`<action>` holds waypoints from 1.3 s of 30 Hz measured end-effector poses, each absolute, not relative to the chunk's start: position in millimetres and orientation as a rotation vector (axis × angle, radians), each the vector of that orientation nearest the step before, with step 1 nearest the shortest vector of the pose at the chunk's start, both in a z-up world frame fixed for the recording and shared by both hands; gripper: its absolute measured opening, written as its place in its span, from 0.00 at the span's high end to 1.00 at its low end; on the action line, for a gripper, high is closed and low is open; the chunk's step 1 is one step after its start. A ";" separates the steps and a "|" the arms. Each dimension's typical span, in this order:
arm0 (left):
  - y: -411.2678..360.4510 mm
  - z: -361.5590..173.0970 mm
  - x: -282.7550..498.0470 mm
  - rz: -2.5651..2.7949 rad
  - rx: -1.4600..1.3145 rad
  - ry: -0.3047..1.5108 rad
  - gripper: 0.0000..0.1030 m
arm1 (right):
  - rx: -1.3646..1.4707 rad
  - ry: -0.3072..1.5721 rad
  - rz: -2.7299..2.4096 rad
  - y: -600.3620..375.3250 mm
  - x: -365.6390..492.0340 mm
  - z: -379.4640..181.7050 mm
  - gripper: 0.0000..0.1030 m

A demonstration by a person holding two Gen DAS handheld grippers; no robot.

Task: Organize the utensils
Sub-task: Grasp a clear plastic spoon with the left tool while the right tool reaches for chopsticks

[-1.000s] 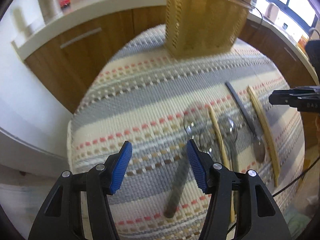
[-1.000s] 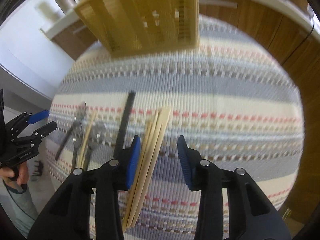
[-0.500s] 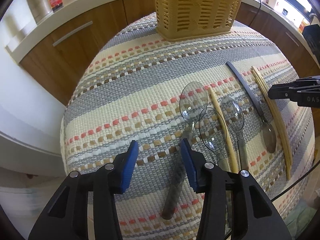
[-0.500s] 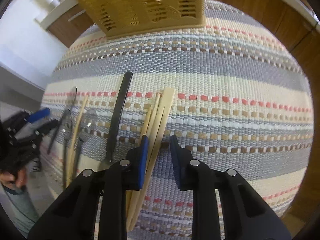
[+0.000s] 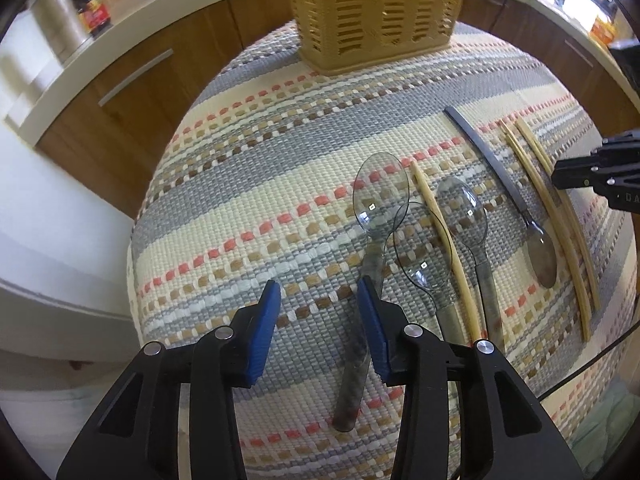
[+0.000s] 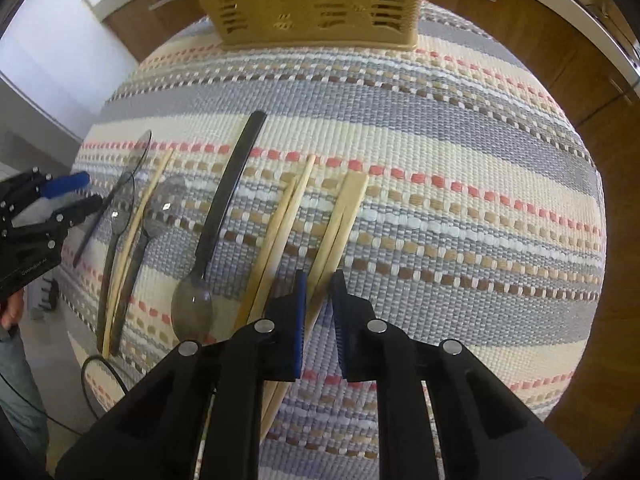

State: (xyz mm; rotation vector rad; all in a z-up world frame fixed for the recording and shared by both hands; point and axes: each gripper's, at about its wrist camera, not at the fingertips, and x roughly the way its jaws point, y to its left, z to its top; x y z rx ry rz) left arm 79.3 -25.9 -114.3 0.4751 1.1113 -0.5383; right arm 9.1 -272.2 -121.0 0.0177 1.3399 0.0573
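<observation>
The right gripper (image 6: 318,280) is closing its jaws around a chopstick pair (image 6: 340,220) lying on the striped mat (image 6: 460,208). The left gripper (image 5: 318,292) is narrowing too, hovering unclenched over bare mat, a clear spoon (image 5: 378,216) just beside its right finger. The basket (image 5: 376,12) is standing at the mat's far edge.

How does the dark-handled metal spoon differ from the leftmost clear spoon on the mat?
The metal spoon has an opaque steel bowl and a flat dark handle; the clear spoon has a see-through bowl and a mottled grey handle. The metal spoon's bowl points toward the camera, the clear spoon's away. Both lie flat on the mat.
</observation>
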 end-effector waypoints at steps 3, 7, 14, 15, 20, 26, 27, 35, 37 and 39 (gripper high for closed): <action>-36.3 -112.1 81.5 -0.558 0.515 1.119 0.63 | 0.015 1.386 0.065 -262.1 17.0 -125.7 0.86; -37.4 -106.4 83.7 -0.579 0.503 1.124 0.62 | 0.008 1.418 0.076 -257.4 25.8 -129.8 0.86; -30.4 -112.4 72.5 -0.663 0.509 1.190 0.62 | 0.010 1.404 0.084 -260.4 27.5 -126.7 0.86; -33.4 -116.2 69.2 -0.658 0.536 1.193 0.62 | 0.008 1.401 0.085 -263.3 24.1 -124.9 0.86; -46.2 -117.1 75.0 -0.621 0.538 1.173 0.73 | -0.003 1.401 0.082 -264.2 17.5 -123.2 0.86; -64.9 -114.2 102.7 -0.646 0.512 1.178 0.73 | 0.012 1.424 0.081 -264.9 24.2 -124.2 0.86; -67.5 -114.3 104.9 -0.649 0.514 1.180 0.73 | 0.016 1.430 0.084 -266.3 26.4 -124.6 0.86; -94.9 -112.9 99.9 -0.627 0.555 1.152 0.90 | -0.015 1.420 0.105 -269.8 32.5 -122.0 0.90; -92.2 -107.3 95.9 -0.631 0.513 1.131 0.90 | -0.019 1.391 0.108 -269.9 28.8 -118.0 1.00; -88.4 -94.6 90.4 -0.635 0.463 1.091 0.90 | -0.026 1.355 0.112 -271.5 25.4 -109.4 1.00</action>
